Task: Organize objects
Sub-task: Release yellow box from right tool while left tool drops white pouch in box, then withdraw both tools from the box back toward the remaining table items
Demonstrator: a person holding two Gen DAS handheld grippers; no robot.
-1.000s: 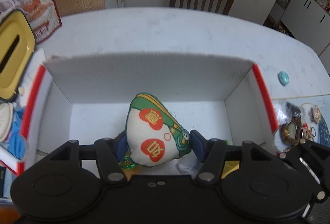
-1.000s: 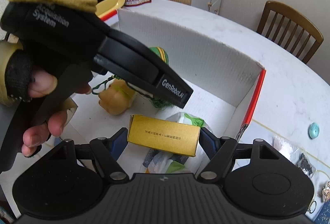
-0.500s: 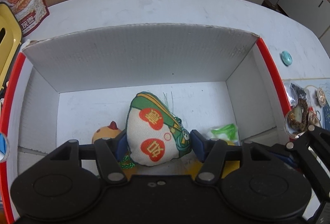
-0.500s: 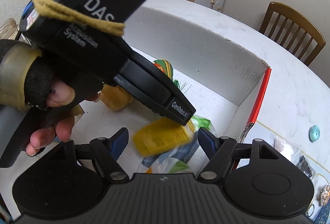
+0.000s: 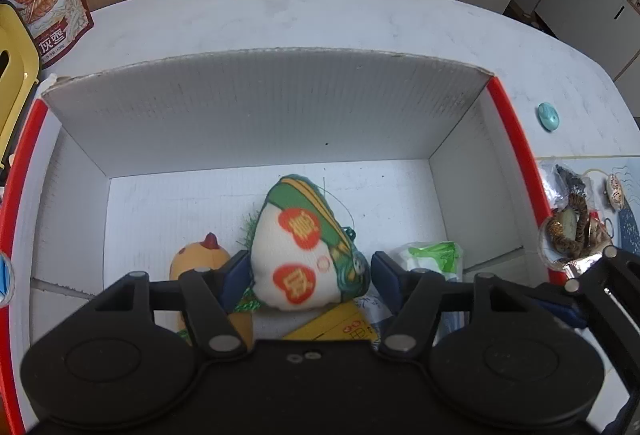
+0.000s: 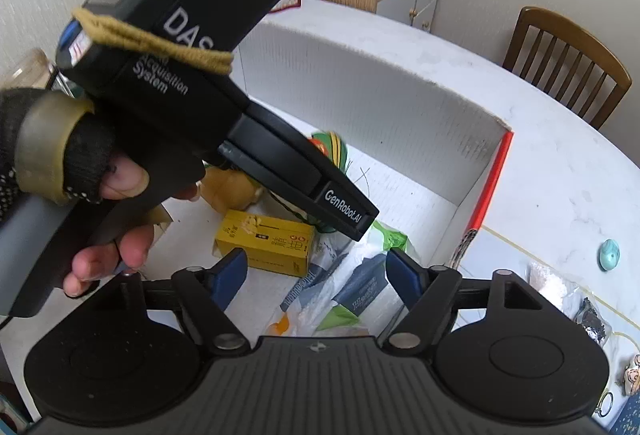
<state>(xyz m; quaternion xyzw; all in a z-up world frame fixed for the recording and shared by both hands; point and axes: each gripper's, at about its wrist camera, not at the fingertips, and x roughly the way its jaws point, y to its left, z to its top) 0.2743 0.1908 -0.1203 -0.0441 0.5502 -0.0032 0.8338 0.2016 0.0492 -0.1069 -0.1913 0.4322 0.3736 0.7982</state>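
White box [image 5: 260, 115]: left gripper [image 5: 308, 267], marked "GenRobot.AI", pinches stuffed pouch [image 5: 304, 247]; right gripper [image 6: 316, 271] spread.

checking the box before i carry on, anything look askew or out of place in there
Nothing damaged or spilled. The yellow carton lies skewed on the white box floor, overlapping the plastic bags; the zongzi plush is between the left gripper jaws.
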